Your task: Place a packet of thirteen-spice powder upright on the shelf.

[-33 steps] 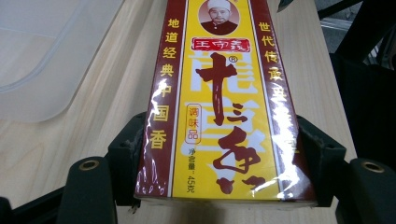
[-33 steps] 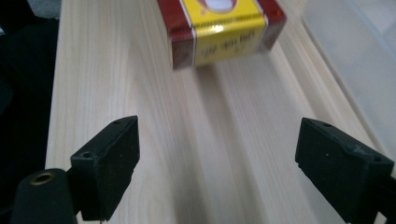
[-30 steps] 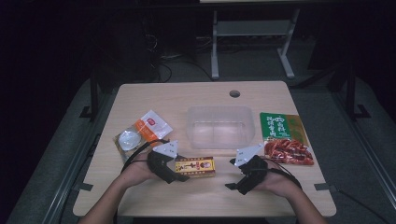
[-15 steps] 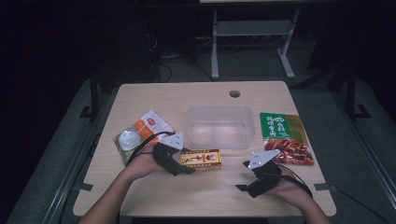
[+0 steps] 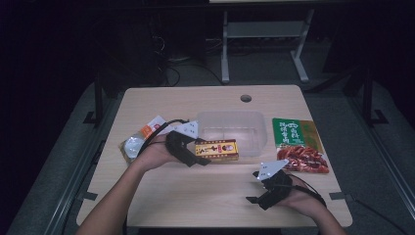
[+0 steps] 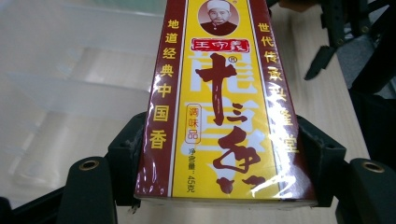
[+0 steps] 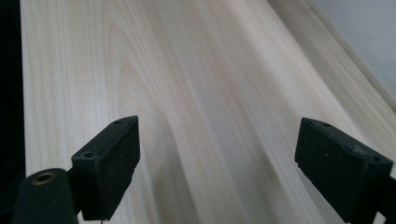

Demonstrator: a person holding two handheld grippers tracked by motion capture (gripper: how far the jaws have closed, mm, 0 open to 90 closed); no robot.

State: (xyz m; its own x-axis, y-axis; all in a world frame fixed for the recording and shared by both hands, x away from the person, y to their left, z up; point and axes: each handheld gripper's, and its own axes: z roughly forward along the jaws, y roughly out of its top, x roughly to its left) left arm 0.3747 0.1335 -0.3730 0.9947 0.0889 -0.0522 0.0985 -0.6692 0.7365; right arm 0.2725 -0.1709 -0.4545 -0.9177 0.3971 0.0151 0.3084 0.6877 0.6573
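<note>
One clear tub sitting mid-table, looking empty. Left gripper squeezing one yellow box just beside tub's front edge. Right gripper hanging wide apart over bare table. Three packets lying around.

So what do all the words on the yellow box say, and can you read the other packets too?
Yellow box, clamped in the left gripper:
"王守义" on the red banner
"十三香" in big dark strokes
"调味品" in the small frame
"净含量: 45克" below it
"地道经典中国香" down the left stripe
"世代传承" heads the right stripe; the rest is hidden by glare
Green packet: large characters, too blurred to read
Orange packet: print too small to read
</note>
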